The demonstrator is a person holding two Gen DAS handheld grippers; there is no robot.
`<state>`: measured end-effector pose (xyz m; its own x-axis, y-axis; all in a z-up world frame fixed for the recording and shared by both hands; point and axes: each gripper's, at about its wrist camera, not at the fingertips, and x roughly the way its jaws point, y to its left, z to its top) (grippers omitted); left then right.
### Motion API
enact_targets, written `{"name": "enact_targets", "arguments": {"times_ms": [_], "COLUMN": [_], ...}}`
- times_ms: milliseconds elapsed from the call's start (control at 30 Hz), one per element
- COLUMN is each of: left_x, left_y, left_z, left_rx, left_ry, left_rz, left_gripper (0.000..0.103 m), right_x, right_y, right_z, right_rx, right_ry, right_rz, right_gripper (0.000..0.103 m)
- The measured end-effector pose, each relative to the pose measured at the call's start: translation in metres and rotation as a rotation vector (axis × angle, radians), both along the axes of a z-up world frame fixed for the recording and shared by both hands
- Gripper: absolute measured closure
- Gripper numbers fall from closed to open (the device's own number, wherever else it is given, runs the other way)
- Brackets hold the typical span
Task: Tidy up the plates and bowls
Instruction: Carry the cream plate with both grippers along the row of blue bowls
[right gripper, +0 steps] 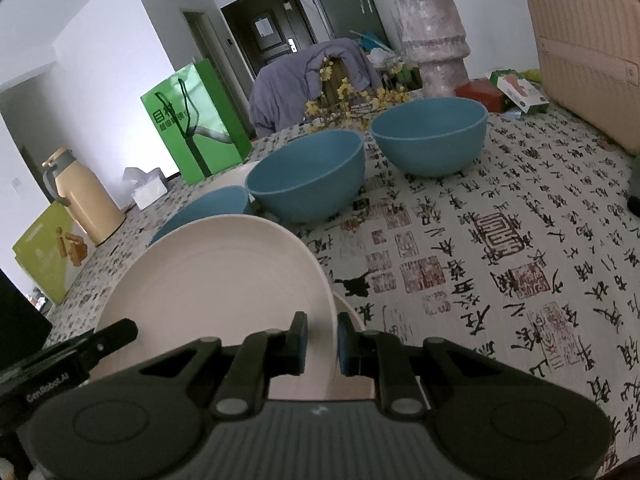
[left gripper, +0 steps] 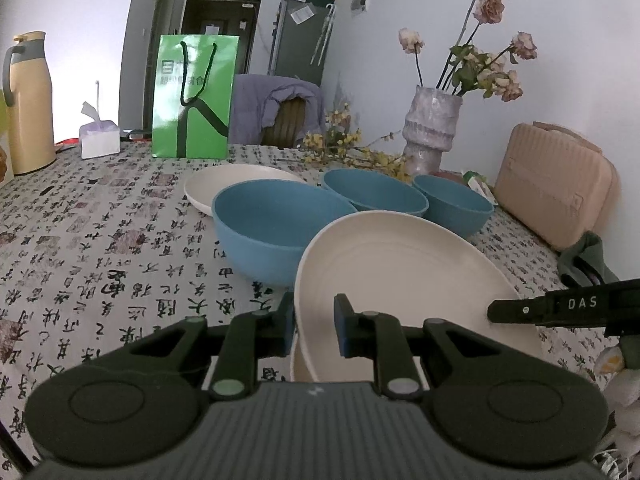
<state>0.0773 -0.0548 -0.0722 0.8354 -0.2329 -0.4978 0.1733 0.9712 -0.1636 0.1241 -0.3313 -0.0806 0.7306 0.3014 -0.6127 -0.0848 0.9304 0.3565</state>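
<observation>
Both grippers are clamped on the same cream plate (left gripper: 400, 268), holding it tilted above the table. The left gripper (left gripper: 316, 328) pinches the plate's near left rim between its blue-padded fingers (left gripper: 343, 326), one pad on the inside face and one behind the rim. The right gripper (right gripper: 322, 342) bites the opposite edge the same way, its jaws nearly closed with only the thin rim between them. From the left side I can see the right gripper's black finger reaching in across the plate's far right edge.

Directly under the held plate sits a second cream plate (right gripper: 352, 314), only a sliver of its rim peeking out below. Just beyond the lifted plate stand three blue bowls: the nearest bowl (left gripper: 272, 228) to the left, a middle bowl (left gripper: 372, 192) behind it, and a far bowl (left gripper: 456, 204) to the right. A third cream plate (left gripper: 224, 184) lies flat behind the nearest bowl, touching or nearly touching it. All rest on a tablecloth (right gripper: 500, 260) printed with calligraphy. Farther back stand a green paper bag (left gripper: 194, 96) and a vase (left gripper: 430, 128) of dried roses.
</observation>
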Motion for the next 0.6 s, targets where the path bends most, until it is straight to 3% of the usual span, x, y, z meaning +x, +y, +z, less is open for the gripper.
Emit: {"name": "enact_targets", "arguments": {"times_ms": [600], "left_x": [0.002], "left_y": [-0.005], "left_z": [-0.018], "left_rx": [0.011], "left_ry": [0.050], "left_rz": [0.005], "left_gripper": [0.083], "right_x": [-0.003], "right_y": [-0.001], "right_z": [-0.011], "right_rx": [-0.025], "right_ry": [0.016], "right_rz": [-0.010], "right_gripper": [0.088]}}
